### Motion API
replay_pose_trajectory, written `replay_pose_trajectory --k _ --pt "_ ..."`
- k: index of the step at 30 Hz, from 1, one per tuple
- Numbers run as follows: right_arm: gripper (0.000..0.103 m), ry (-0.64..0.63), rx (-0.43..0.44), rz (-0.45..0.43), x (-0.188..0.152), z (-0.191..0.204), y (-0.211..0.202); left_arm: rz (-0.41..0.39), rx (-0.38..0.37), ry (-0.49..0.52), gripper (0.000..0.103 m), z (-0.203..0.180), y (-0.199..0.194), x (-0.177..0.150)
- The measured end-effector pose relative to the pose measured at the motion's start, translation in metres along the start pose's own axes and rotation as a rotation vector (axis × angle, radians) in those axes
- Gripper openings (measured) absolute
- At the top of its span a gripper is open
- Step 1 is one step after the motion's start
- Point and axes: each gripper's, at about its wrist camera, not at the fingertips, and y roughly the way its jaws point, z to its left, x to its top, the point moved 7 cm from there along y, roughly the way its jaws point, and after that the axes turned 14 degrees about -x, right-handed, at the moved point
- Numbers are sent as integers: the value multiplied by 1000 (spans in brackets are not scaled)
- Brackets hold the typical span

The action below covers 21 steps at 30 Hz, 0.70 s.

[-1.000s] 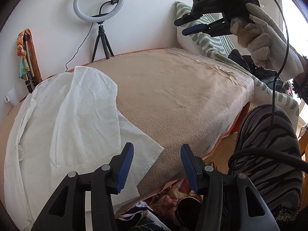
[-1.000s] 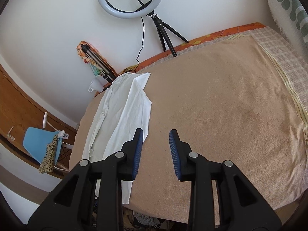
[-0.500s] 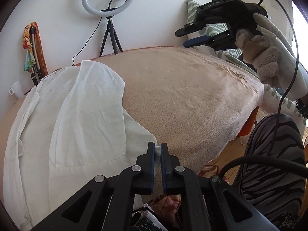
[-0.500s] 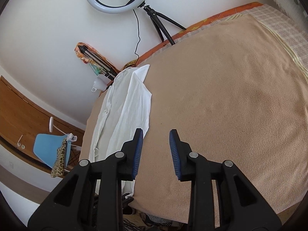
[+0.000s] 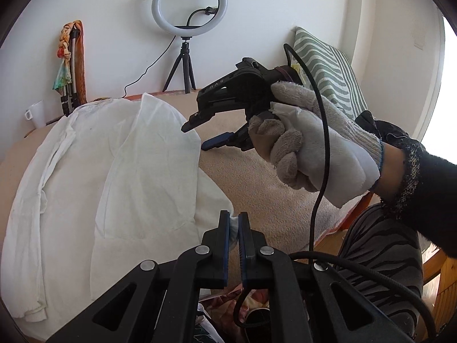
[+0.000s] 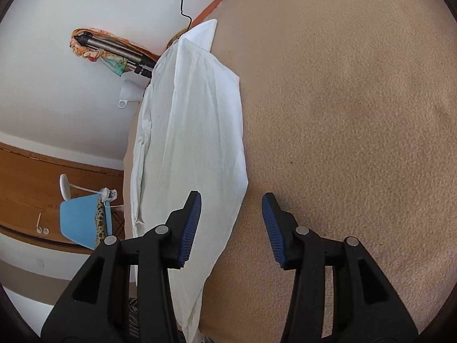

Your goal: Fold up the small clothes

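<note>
We see the white cotton garment (image 5: 120, 171) spread along the beige blanket-covered bed (image 6: 357, 114); our left gripper (image 5: 234, 225) has its jaws pinched on the garment's near corner. Our right gripper (image 6: 231, 223), in a gloved hand (image 5: 308, 148), hovers above the cloth's edge, its jaws having just been opening, nothing between them.

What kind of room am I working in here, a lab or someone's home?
Most likely a bedroom at home. The white garment lies on a bed with a beige blanket, a striped pillow leans on the wall, and a ring light on a small tripod stands behind the bed.
</note>
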Motion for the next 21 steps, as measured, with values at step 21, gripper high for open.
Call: replay_pose_trajectory --k 21 --pt "6 -135 -127 -171 8 82 0 -99 28 -136 2 54 -61 -11"
